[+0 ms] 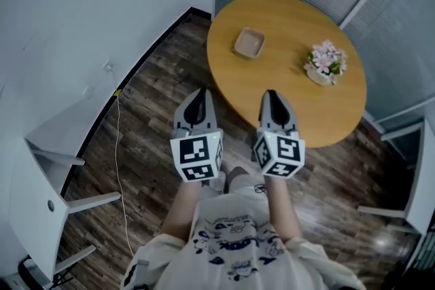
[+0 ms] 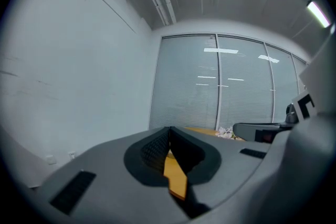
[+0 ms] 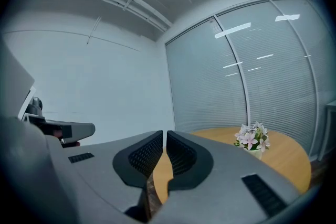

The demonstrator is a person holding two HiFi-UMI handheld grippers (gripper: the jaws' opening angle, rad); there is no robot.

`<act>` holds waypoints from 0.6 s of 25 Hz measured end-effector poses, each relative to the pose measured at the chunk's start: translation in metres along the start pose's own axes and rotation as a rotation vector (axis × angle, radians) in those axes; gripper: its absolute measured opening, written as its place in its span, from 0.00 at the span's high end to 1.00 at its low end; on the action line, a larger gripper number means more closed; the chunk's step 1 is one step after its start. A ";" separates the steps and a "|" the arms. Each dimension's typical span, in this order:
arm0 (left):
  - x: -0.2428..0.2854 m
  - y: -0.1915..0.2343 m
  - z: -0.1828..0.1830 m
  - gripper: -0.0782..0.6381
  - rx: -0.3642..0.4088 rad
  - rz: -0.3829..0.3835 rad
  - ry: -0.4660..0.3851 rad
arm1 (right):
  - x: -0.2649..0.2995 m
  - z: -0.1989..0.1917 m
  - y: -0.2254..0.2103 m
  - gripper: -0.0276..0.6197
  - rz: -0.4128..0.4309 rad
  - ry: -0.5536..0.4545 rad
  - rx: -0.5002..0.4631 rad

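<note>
Far left: a white chair (image 1: pixel 41 193) stands against the wall. A thin cable (image 1: pixel 121 166) runs along the wood floor beside it.

Left gripper (image 1: pixel 198 93): held level in front of the person, over the floor and just beside the left edge of the table (image 1: pixel 285 98). Its own view shows the two jaws pressed together at the tips with nothing between them. It is not touching anything.

Table: round, wood-coloured, and close in front of both grippers. A small shallow dish (image 1: pixel 249 43) sits on its far left part, well apart from both grippers.

Right gripper (image 1: pixel 271 96): held level beside the left one, with its tips over the near rim of the table and clear of the top. Its own view shows the jaws drawn together to a hairline slit, with nothing in it.

Right: a pot of pink flowers (image 1: pixel 325 62) stands upright on the right part of the table, near the edge. It is ahead and to the right of the right gripper, and apart from it.
</note>
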State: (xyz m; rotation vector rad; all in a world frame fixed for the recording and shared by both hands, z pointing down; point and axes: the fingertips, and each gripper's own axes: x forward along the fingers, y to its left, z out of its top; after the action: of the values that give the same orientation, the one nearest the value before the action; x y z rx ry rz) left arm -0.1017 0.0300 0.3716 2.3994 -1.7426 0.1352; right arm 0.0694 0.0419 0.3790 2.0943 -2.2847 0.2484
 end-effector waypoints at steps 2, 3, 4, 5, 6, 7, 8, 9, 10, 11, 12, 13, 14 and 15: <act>0.010 0.003 -0.001 0.88 -0.002 -0.001 0.007 | 0.010 -0.002 -0.002 0.92 -0.004 0.009 0.002; 0.015 0.004 -0.001 0.88 -0.003 -0.001 0.011 | 0.016 -0.004 -0.004 0.92 -0.006 0.014 0.003; 0.020 0.005 -0.002 0.88 -0.005 -0.001 0.015 | 0.021 -0.005 -0.005 0.92 -0.008 0.020 0.005; 0.025 0.006 -0.004 0.88 -0.006 -0.001 0.020 | 0.027 -0.007 -0.007 0.92 -0.010 0.025 0.007; 0.030 0.007 -0.005 0.88 -0.007 -0.001 0.025 | 0.032 -0.009 -0.009 0.92 -0.012 0.031 0.009; 0.035 0.008 -0.007 0.88 -0.008 -0.001 0.030 | 0.038 -0.011 -0.010 0.92 -0.013 0.035 0.010; 0.041 0.009 -0.009 0.88 -0.010 -0.001 0.033 | 0.043 -0.013 -0.011 0.92 -0.015 0.039 0.010; 0.046 0.011 -0.010 0.88 -0.012 -0.001 0.036 | 0.049 -0.014 -0.012 0.92 -0.017 0.042 0.009; 0.052 0.013 -0.011 0.88 -0.014 -0.002 0.039 | 0.055 -0.015 -0.012 0.92 -0.019 0.045 0.009; 0.058 0.015 -0.012 0.88 -0.015 -0.001 0.042 | 0.062 -0.016 -0.014 0.92 -0.021 0.049 0.010; 0.066 0.017 -0.013 0.88 -0.015 0.000 0.046 | 0.069 -0.018 -0.016 0.92 -0.023 0.053 0.012; 0.073 0.019 -0.014 0.88 -0.014 0.001 0.051 | 0.077 -0.019 -0.019 0.92 -0.024 0.057 0.015; 0.082 0.020 -0.014 0.88 -0.014 0.002 0.056 | 0.086 -0.020 -0.022 0.92 -0.026 0.060 0.018; 0.091 0.020 -0.015 0.88 -0.014 0.003 0.061 | 0.094 -0.020 -0.026 0.92 -0.028 0.064 0.020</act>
State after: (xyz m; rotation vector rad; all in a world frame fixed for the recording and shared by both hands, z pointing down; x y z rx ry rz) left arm -0.0924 -0.0578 0.4036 2.3574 -1.7149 0.1944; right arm 0.0845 -0.0503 0.4138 2.0941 -2.2256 0.3340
